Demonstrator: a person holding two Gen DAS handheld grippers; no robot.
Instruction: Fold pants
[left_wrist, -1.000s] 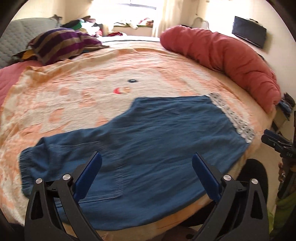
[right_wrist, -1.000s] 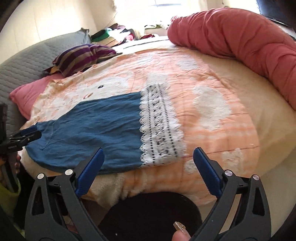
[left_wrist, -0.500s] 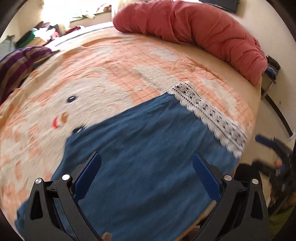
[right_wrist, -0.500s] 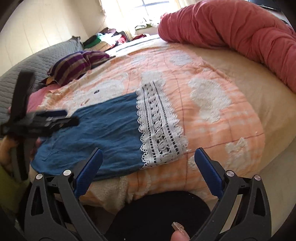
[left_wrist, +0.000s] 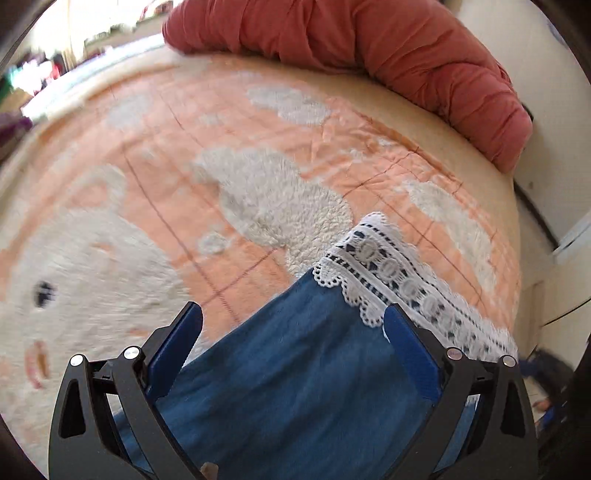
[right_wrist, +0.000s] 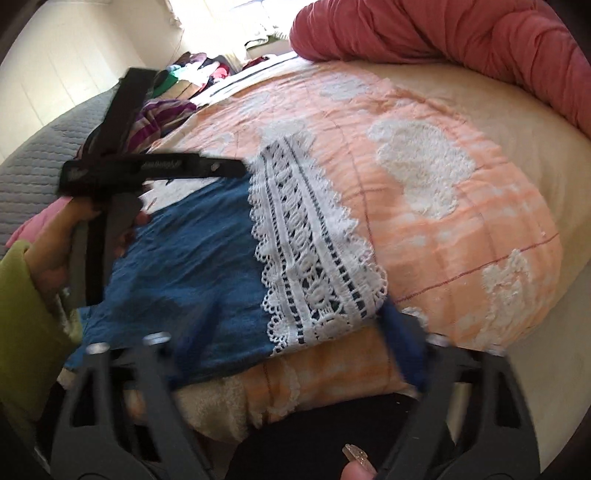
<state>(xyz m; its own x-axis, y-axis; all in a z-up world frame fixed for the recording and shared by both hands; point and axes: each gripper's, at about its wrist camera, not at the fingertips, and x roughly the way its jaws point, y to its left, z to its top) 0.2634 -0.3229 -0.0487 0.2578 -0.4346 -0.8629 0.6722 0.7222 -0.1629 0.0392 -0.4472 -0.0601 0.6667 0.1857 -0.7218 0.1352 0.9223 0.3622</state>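
Blue pants (left_wrist: 314, 387) with a white lace waistband (left_wrist: 399, 280) lie flat on a peach blanket (left_wrist: 258, 129). My left gripper (left_wrist: 291, 332) hovers open over the far part of the blue cloth, just short of the lace, and nothing is between its pads. In the right wrist view it (right_wrist: 236, 168) reaches in from the left, held by a hand in a green sleeve (right_wrist: 22, 325). My right gripper (right_wrist: 295, 347) is blurred, and its jaws are closing around the near corner of the lace waistband (right_wrist: 314, 258) at the bed's edge. The pads are not seen pressing on it.
A long red rolled duvet (right_wrist: 461, 37) lies along the far right side of the bed. A striped pillow (right_wrist: 162, 118) and a grey quilted headboard (right_wrist: 37, 155) are at the left. Piled clothes (right_wrist: 199, 70) sit by the window. The mattress edge drops off close below the right gripper.
The left gripper has swept right across the pants to the lace waistband's far end and rolled. The right gripper has sunk toward the near lace corner and its jaws have narrowed.
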